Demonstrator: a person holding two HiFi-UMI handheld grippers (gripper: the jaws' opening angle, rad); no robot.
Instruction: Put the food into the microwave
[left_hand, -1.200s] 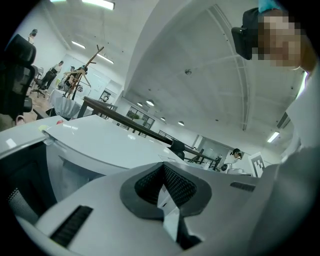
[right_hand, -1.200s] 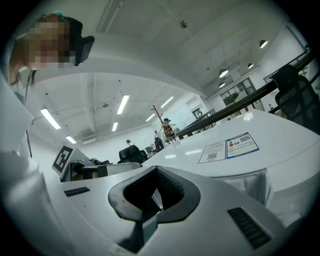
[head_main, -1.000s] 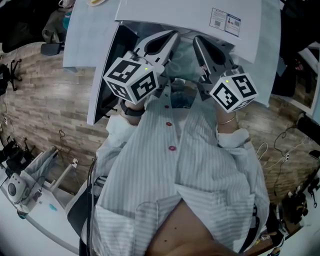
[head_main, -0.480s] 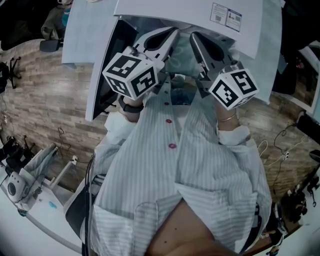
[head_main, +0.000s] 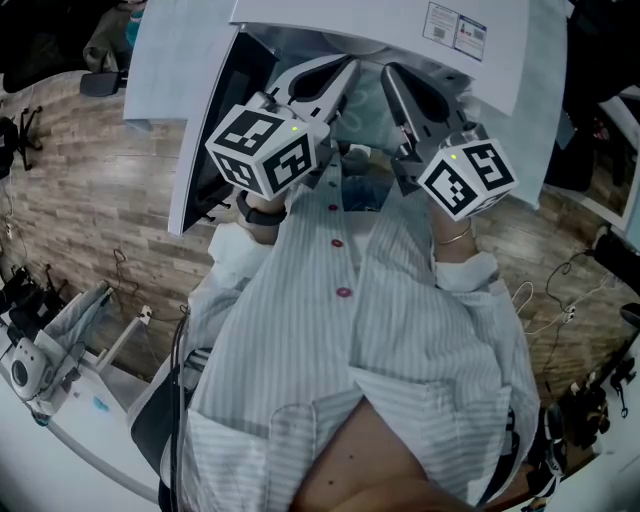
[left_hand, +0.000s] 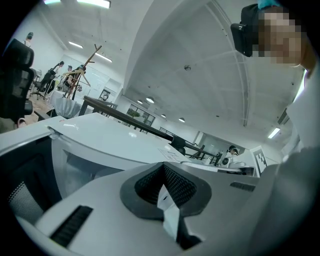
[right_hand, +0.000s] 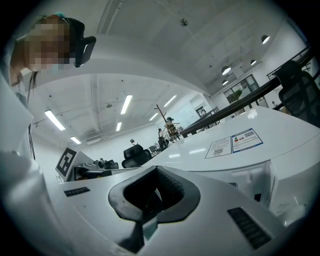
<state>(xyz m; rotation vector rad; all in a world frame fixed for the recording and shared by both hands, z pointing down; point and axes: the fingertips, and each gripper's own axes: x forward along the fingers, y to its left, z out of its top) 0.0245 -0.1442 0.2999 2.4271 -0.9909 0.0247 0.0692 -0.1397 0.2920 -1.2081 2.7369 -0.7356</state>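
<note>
The person in the pale striped button-up shirt (head_main: 380, 350) stands right up against the white microwave oven (head_main: 380, 25). Its dark-windowed door (head_main: 215, 150) is swung open to the left. Both arms are stretched forward, and the two tools point almost level into the open front.

The left gripper (head_main: 343, 70), a grey two-jaw tool with a black-and-white marker cube (head_main: 262, 150) at its back, has its jaws pressed together. In the left gripper view only a thin pale sliver shows in the seam between the dark ribbed pads (left_hand: 176, 186), and I cannot tell what it is.

The right gripper (head_main: 390, 75), with its own marker cube (head_main: 467, 180), is just beside the left one and is closed the same way, pad against pad.

Between the two tools, at the mouth of the oven, sits a blurred pale green mass (head_main: 362, 105). That is presumably the food. From here I cannot say whether either tool is pinching it or whether it is resting inside.

Compared with a second ago, almost nothing has changed. Both grippers are in the same place by the opening, still shut, and the door is as wide as it was. Only the view has drifted slightly, so the printed label (head_main: 455, 30) on the oven's top sits a little nearer the upper edge.
</note>
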